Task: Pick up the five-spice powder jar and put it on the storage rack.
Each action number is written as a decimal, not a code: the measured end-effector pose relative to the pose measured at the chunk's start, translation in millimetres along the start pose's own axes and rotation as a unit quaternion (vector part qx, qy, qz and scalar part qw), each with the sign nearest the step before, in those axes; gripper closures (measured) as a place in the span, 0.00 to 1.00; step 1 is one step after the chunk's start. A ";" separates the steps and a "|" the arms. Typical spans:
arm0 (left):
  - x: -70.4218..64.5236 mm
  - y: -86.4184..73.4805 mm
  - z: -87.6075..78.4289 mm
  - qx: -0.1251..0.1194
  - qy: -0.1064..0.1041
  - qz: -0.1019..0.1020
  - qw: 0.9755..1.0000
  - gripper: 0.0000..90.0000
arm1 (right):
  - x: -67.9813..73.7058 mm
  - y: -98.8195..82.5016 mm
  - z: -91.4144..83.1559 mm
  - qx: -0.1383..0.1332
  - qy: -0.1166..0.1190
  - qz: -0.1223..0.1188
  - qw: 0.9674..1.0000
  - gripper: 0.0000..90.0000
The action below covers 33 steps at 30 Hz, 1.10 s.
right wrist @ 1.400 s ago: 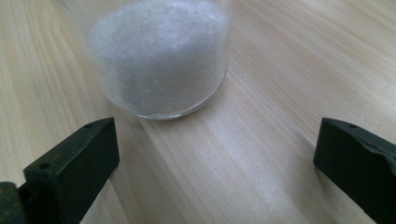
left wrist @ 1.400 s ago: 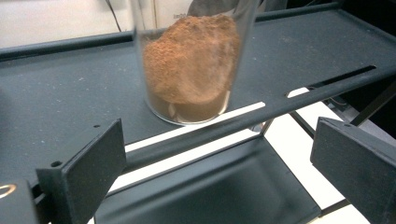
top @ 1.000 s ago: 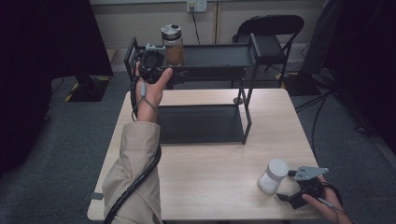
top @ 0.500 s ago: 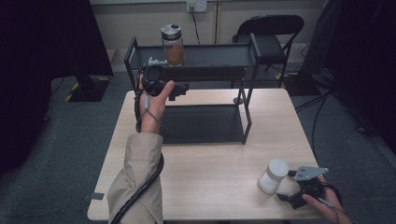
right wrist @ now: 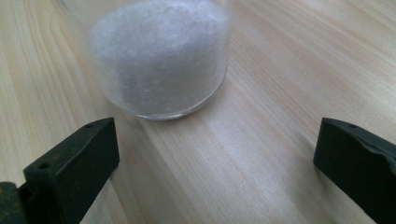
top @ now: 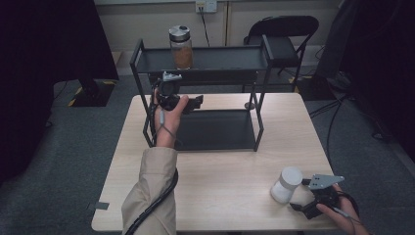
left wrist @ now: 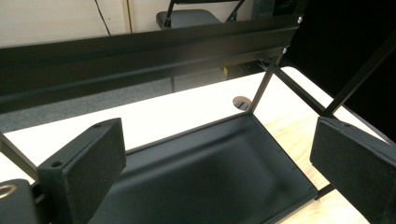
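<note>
While right gripper [top: 299, 196] gapes, white jar [top: 286, 184] ahead (untouched)

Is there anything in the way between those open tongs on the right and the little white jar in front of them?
Nothing visible. The right tongs stand open with bare table between them, and the white jar stands just ahead, untouched.
</note>
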<state>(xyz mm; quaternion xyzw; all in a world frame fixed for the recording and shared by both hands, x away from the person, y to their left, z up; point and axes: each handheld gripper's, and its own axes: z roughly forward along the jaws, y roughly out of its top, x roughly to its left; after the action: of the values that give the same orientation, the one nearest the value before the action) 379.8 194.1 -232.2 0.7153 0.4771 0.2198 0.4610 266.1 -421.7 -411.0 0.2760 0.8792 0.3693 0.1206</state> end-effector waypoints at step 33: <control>3.6 -63.6 31.5 0.030 -0.005 -0.010 0.999 0.03 | -0.1 0.0 0.0 0.000 0.000 -0.001 1.000 0.00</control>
<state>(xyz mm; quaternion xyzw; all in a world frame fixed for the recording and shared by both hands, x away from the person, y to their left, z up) 374.6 190.8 -303.0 0.7251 0.4881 0.1973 0.4439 266.1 -421.8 -411.0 0.2753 0.8794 0.3691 0.1208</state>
